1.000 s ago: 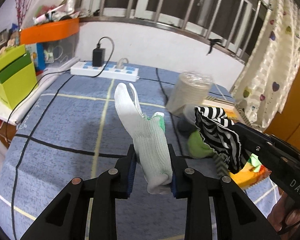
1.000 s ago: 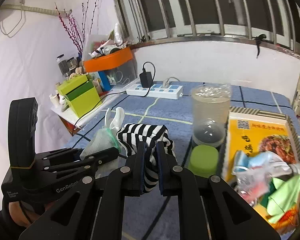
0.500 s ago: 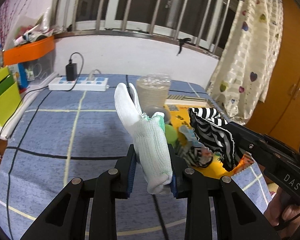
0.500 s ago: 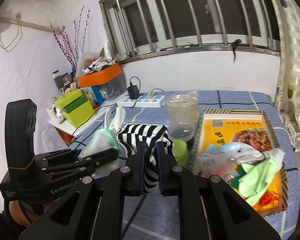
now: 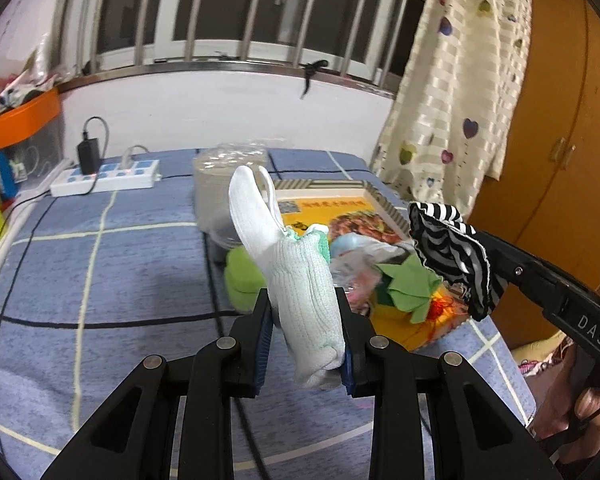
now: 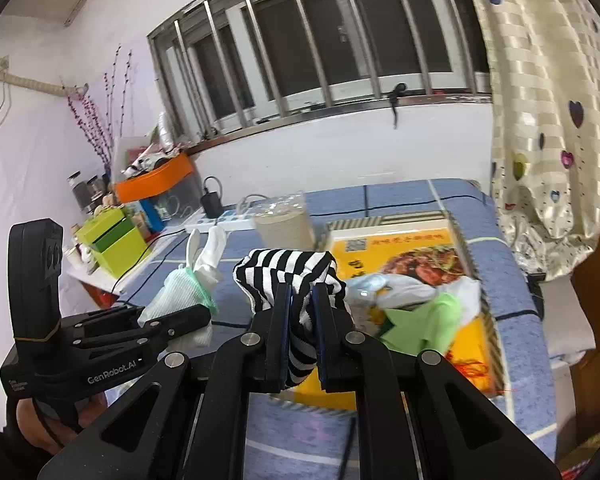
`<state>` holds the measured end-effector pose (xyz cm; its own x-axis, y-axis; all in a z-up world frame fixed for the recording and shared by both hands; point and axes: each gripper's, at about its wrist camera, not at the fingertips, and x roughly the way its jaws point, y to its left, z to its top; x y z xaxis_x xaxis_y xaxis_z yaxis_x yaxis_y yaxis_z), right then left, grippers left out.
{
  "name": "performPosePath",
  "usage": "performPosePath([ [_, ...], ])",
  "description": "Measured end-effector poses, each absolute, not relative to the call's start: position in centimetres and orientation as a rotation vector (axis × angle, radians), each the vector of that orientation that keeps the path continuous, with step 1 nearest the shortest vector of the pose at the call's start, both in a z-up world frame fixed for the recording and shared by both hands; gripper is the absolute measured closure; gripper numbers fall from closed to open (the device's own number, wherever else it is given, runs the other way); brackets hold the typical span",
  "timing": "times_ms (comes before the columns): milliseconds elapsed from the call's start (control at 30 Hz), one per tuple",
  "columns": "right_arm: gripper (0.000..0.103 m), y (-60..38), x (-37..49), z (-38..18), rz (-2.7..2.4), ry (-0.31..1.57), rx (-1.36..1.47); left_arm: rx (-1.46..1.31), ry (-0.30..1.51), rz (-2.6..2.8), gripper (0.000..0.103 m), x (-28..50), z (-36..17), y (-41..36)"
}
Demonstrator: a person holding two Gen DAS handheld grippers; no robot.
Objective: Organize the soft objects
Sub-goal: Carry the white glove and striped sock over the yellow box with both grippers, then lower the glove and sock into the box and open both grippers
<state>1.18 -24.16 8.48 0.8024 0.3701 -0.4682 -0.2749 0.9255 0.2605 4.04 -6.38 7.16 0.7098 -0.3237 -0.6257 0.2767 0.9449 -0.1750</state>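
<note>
— Item one?
— White sock (image 5: 300,280), ribbed knit with green trim, pinched in the left gripper (image 5: 304,336) above the blue bedspread (image 5: 112,272); toe upward.
— Item two?
— Black-and-white striped cloth (image 6: 296,280), clamped in the right gripper (image 6: 300,332).
— Containers?
— Yellow printed box (image 6: 416,256), far right: green cloth (image 6: 424,324) and pale crumpled pieces (kind unclear). Clear plastic tub (image 6: 284,224) behind it; contents unclear.

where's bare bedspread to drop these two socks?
Free: the blue bedspread left of the clear jar, between the power strip and the left tool. Also the near strip below the yellow box. Crowded: the box, heaped with cloths, and the green lid beside it.
</note>
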Motion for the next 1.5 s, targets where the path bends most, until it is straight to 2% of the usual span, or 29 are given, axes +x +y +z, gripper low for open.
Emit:
performPosePath([
  [567,0.092,-27.9,1.4,6.6,0.289,0.576,0.219,-0.02,0.762,-0.409,0.076,5.1,5.2,-10.9],
  [1233,0.092,-29.0,5.4,-0.3,0.266,0.773,0.242,0.015,0.906,-0.456,0.076,8.8,-0.4,-14.5],
  [1500,0.092,-29.2,7.5,-1.2,0.258,0.79,0.25,0.022,0.92,-0.46,0.076,11.4,-1.3,-15.6],
])
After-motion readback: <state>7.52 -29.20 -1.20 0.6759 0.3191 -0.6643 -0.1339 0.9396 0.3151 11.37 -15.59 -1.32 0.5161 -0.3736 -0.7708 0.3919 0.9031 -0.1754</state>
